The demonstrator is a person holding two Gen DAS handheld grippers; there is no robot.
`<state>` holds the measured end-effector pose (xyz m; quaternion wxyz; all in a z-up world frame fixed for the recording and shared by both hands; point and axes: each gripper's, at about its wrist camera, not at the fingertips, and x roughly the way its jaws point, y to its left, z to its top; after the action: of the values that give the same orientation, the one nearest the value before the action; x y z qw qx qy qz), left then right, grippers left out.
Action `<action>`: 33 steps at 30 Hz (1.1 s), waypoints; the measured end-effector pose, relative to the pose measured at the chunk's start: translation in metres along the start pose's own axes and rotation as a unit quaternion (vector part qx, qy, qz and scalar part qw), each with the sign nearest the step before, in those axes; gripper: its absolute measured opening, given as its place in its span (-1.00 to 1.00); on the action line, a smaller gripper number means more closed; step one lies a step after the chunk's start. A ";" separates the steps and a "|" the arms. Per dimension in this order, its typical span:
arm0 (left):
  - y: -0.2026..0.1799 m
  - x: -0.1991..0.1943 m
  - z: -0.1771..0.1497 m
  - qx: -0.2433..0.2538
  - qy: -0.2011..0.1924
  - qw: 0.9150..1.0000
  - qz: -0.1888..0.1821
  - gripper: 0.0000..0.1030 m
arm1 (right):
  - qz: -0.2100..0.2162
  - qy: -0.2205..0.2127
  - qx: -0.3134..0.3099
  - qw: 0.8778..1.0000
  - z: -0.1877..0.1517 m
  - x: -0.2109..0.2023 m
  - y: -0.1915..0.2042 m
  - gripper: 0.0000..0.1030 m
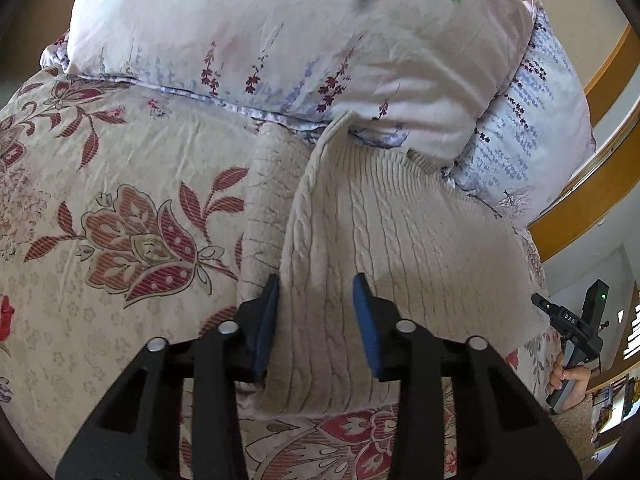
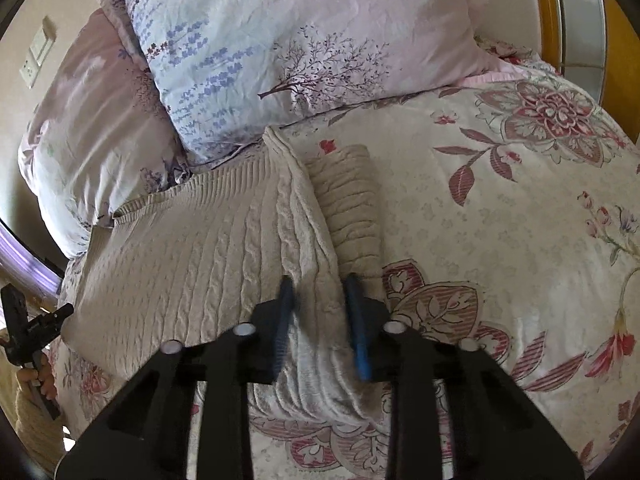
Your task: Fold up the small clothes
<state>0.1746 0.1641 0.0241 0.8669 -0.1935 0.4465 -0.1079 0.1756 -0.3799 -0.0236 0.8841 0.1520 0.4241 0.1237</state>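
A cream cable-knit sweater (image 1: 384, 224) lies on the floral bedspread (image 1: 100, 184), its hem against the pillows. In the left wrist view my left gripper (image 1: 316, 286) straddles the sweater's folded left edge. Its blue pads (image 1: 268, 312) stand apart, with flat knit filling the gap between them. A sleeve (image 1: 272, 184) lies folded alongside. In the right wrist view the same sweater (image 2: 192, 256) shows, and my right gripper (image 2: 318, 286) has its blurred blue pads (image 2: 356, 332) pressed on a raised ridge of knit along the right edge, next to the other folded sleeve (image 2: 348, 200).
Two floral pillows (image 1: 288, 40) lie stacked behind the sweater, and a yellow wooden bed frame (image 1: 580, 208) runs along the right. A hand (image 1: 568, 380) holds the other gripper's handle at the frame's right edge. A wall switch plate (image 2: 38, 52) is at upper left.
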 end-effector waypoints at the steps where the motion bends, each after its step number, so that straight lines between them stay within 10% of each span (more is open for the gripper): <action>1: 0.001 0.000 0.000 0.000 0.000 1.000 0.002 -0.49 | 0.003 -0.006 -0.003 1.000 0.000 -0.002 0.001 -0.79; 5: 0.010 0.001 -0.001 -0.026 0.006 1.000 0.014 -0.83 | 0.009 -0.023 -0.002 1.000 0.000 -0.012 0.003 -0.82; 19: 0.013 -0.024 -0.011 -0.011 -0.001 1.000 -0.018 -0.86 | 0.019 -0.038 0.020 0.999 -0.016 -0.040 0.005 -0.83; 33: 0.019 -0.014 -0.017 -0.011 0.012 1.000 -0.013 -0.81 | -0.060 -0.004 0.012 0.998 -0.038 -0.022 0.010 -0.83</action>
<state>0.1528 0.1819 0.0166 0.8578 -0.2072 0.4557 -0.1162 0.1314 -0.3726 -0.0266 0.8899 0.1372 0.4302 0.0652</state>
